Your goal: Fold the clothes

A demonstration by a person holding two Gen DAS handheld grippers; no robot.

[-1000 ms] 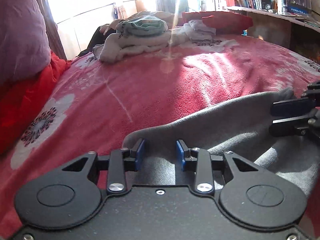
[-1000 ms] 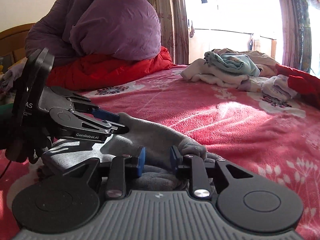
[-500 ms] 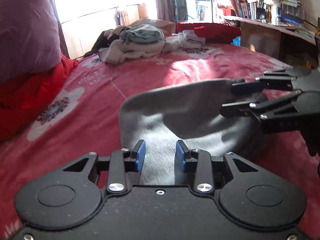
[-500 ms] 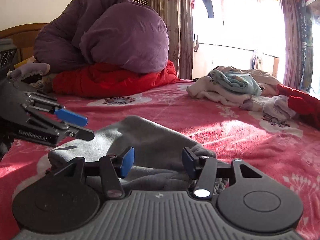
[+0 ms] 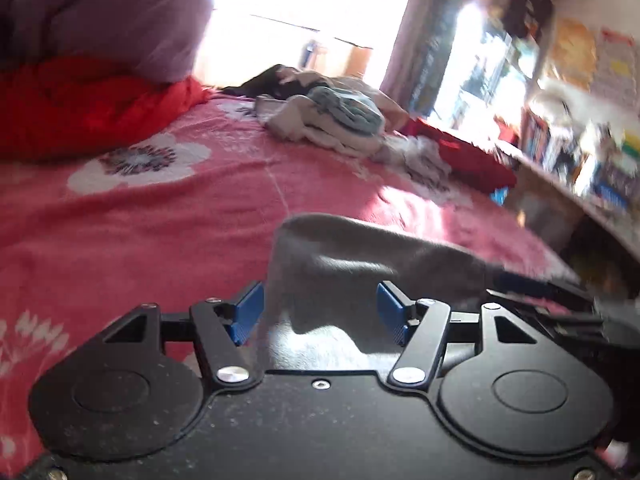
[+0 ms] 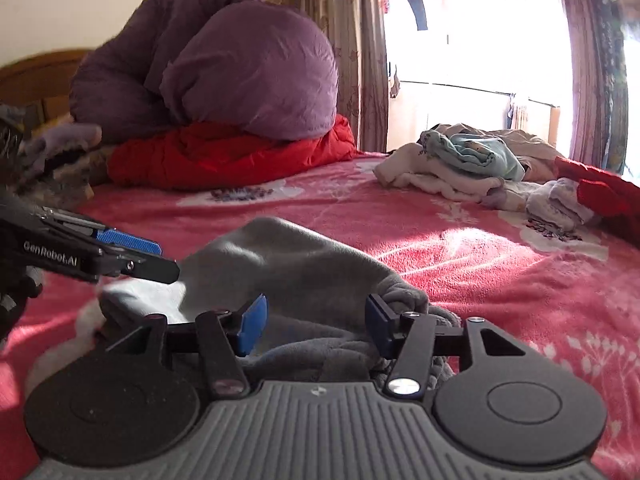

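A grey garment (image 5: 360, 256) lies folded over on the pink flowered bedspread (image 5: 160, 220), right in front of both grippers. My left gripper (image 5: 320, 314) is open, its blue pads apart over the near edge of the cloth. My right gripper (image 6: 312, 326) is open too, with the bunched grey cloth (image 6: 304, 264) between and beyond its pads. The left gripper also shows at the left of the right wrist view (image 6: 132, 254), beside the cloth. The right gripper shows at the right edge of the left wrist view (image 5: 532, 296).
A pile of unfolded clothes (image 6: 468, 160) sits at the far side of the bed. A purple duvet (image 6: 248, 76) on a red quilt (image 6: 224, 152) fills the back left. A bookshelf (image 5: 580, 160) runs along the right of the bed.
Both grippers have opened and let go of the grey garment, which now rests folded on the bed. The left gripper has swung and its view is blurred.
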